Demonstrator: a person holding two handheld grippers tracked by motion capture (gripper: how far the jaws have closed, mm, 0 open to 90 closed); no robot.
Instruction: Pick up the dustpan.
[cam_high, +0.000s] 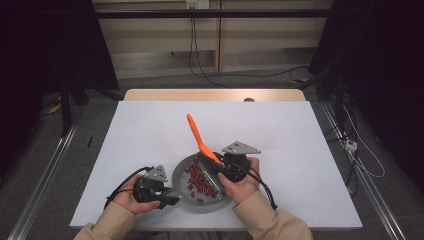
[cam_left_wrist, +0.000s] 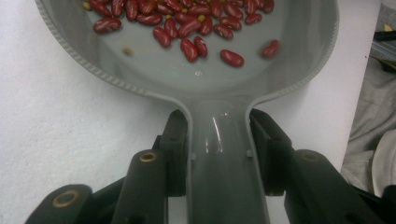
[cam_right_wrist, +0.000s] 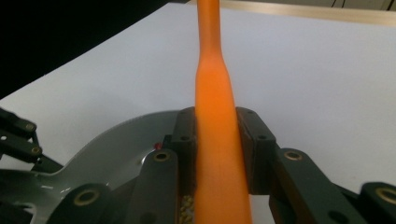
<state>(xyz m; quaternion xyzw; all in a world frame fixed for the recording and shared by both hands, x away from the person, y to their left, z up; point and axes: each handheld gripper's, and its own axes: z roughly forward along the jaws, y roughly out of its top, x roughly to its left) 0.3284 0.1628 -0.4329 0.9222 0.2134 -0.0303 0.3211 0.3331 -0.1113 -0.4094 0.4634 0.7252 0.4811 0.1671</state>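
Two tools are at work, and we start with the pan (cam_high: 200, 186): a grey one that sits on the near part of the white desk (cam_high: 150, 135), just ahead of us. Red beans (cam_left_wrist: 187, 28) lie spread over its floor, with a few small yellowish bits among them. Its handle (cam_left_wrist: 219, 163) points back toward us, and our left tool (cam_high: 167, 197) is clamped on that handle, one pad on each side. Our right tool (cam_high: 220, 167) hangs over the pan's right part and is closed on an orange spatula (cam_high: 200, 137), gripping its broad lower stretch. From there the spatula's thin end rises and slants away over the desk. Beyond the desk's far wooden edge (cam_high: 215, 95), cables (cam_high: 200, 60) trail across the floor.
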